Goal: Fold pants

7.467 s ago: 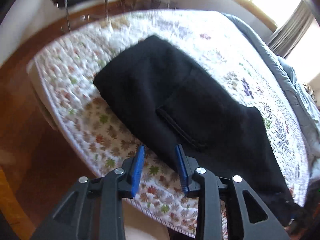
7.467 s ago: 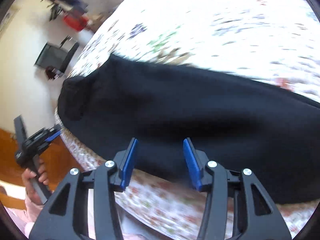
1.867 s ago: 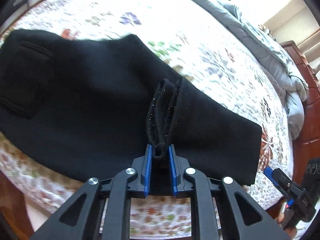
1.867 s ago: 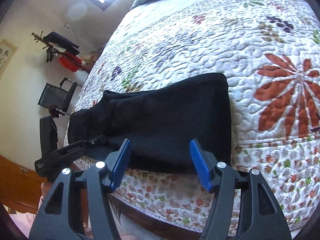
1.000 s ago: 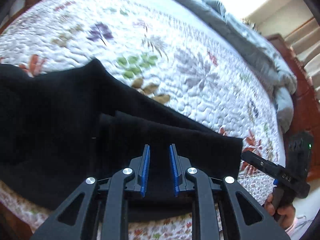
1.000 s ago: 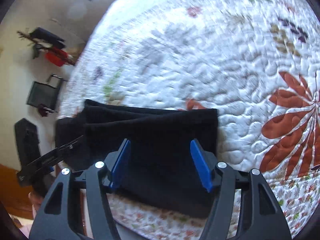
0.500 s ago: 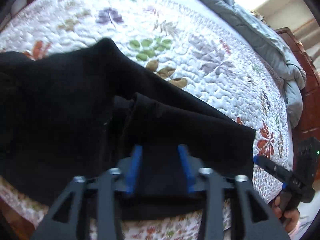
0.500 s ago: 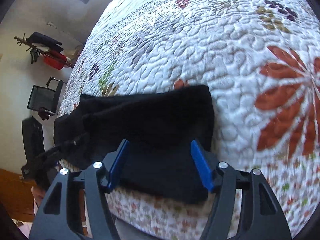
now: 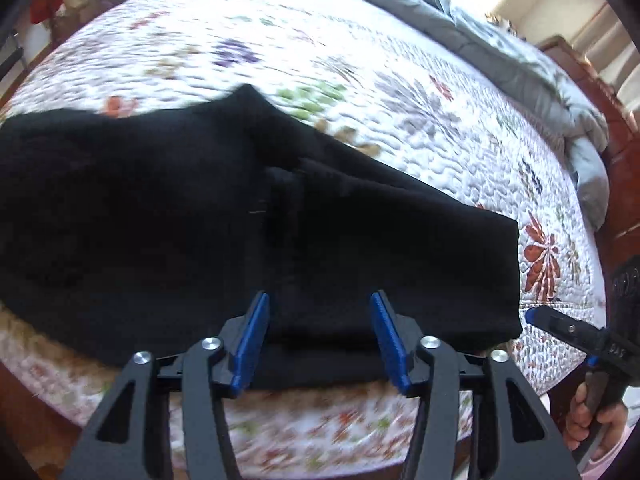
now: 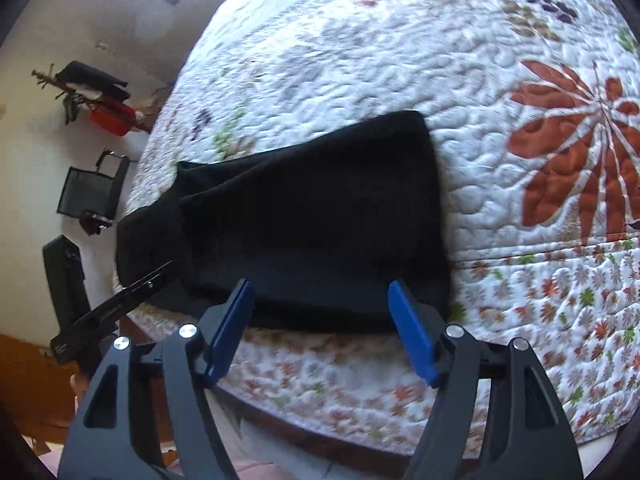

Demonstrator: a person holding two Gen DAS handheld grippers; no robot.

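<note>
Here, through the left wrist camera, your left gripper (image 9: 318, 336) points steeply down at the near edge of the bed. Its jaws are opening, with the blue pads (image 9: 252, 344) standing apart and nothing pinched between them. Beneath and beyond them lie the black pants (image 9: 160, 216), spread across the floral quilt (image 9: 400, 92) near its front edge. A doubled layer sits on top toward the right, ending in a straight edge, so the leg end appears to have been laid over the rest. That would explain the freed grip: the cloth rests on the bed by its own weight. A grey duvet (image 9: 520, 68) is bunched at the far side. At the right edge, your right hand (image 9: 592, 420) holds the other tool.

Through the right wrist camera, your right gripper (image 10: 322, 328) also hovers at the bed's near edge, jaws opening wide and empty. The pants (image 10: 312, 220) lie just beyond the pads, a compact dark block with a neat right edge beside a large red leaf print. The left gripper (image 10: 116, 304) shows at the lower left, over the thicker end of the cloth. Both tools sit along the near hem, likely because that is where the next fold would be picked up.
</note>
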